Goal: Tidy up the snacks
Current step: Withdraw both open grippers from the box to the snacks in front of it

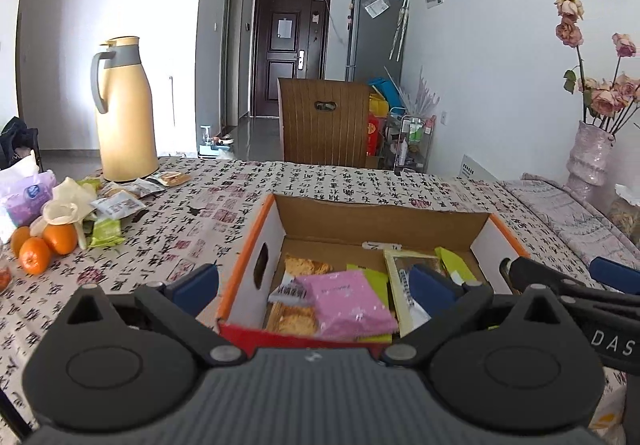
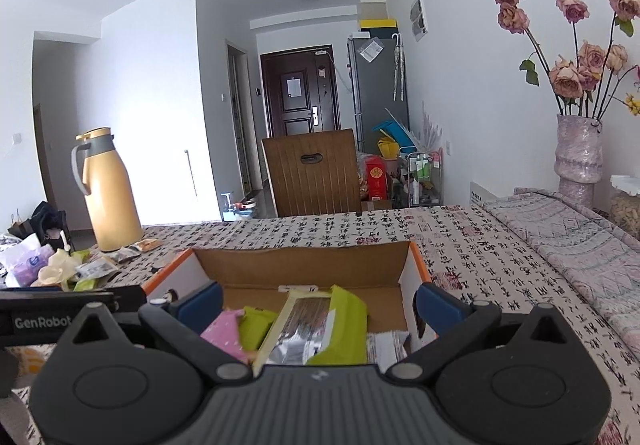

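Left wrist view: left gripper (image 1: pixel 316 285) poised over the near end of the box (image 1: pixel 248 257), jaws spread wide and holding nothing; one finger sits outside the box's left wall, the other above its contents. The box stands open-topped on the worktop (image 1: pixel 340 181), presumably as the collecting bin for the snacks. Inside lie a pink packet (image 1: pixel 348 305), cracker packs (image 1: pixel 308 267), green packets (image 1: pixel 456 265) and a long clear-windowed pack (image 1: pixel 404 277); at least six items, overlapping too much for an exact count. Loose packets (image 1: pixel 120 201), roughly five, remain in a heap at far left beside one thermos (image 1: pixel 124 113), three oranges (image 1: pixel 40 245) and a tissue pack (image 1: pixel 28 197), so sorting looks unfinished.

Right wrist view: right gripper (image 2: pixel 320 309) likewise wide open and empty, hovering above the box's right half, one finger near the right wall. Both grippers face the box, probably just at or after a drop. The windowed pack (image 2: pixel 300 329) rests tilted across a green packet (image 2: pixel 348 321), with the pink packet (image 2: pixel 224 329) to its left. One vase (image 2: pixel 576 157) of flowers stands at far right; one chair (image 2: pixel 316 173) beyond the worktop.
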Motion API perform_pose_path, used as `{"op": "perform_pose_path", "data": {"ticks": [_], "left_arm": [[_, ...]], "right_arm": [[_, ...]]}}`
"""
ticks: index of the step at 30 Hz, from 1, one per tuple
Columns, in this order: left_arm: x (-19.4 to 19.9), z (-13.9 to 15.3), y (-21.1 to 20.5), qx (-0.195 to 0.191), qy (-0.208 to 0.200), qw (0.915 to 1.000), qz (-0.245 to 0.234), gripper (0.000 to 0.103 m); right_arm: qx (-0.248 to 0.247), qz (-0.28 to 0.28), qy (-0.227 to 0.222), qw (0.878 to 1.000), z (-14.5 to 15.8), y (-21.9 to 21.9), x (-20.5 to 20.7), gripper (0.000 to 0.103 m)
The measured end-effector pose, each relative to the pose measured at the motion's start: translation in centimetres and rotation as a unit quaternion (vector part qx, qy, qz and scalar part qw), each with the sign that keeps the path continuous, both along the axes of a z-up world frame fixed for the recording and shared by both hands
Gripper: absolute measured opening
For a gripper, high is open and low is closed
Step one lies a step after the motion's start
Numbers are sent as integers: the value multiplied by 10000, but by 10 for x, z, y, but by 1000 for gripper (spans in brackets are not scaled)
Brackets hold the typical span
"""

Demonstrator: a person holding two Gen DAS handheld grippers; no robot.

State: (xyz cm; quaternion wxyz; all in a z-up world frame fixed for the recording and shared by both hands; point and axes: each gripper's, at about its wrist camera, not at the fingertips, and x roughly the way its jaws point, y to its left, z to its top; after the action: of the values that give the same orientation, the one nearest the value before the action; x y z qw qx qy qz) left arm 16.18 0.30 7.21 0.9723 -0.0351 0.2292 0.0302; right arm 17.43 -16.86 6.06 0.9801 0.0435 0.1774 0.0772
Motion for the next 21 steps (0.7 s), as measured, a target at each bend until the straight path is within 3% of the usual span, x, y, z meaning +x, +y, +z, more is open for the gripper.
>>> {"op": "perform_pose_path", "data": {"ticks": [21], "left_arm": [[-79, -31, 25, 127, 278, 9995, -36, 103]], "right_arm": [[-322, 148, 316, 9989, -20, 24, -82, 103]]}}
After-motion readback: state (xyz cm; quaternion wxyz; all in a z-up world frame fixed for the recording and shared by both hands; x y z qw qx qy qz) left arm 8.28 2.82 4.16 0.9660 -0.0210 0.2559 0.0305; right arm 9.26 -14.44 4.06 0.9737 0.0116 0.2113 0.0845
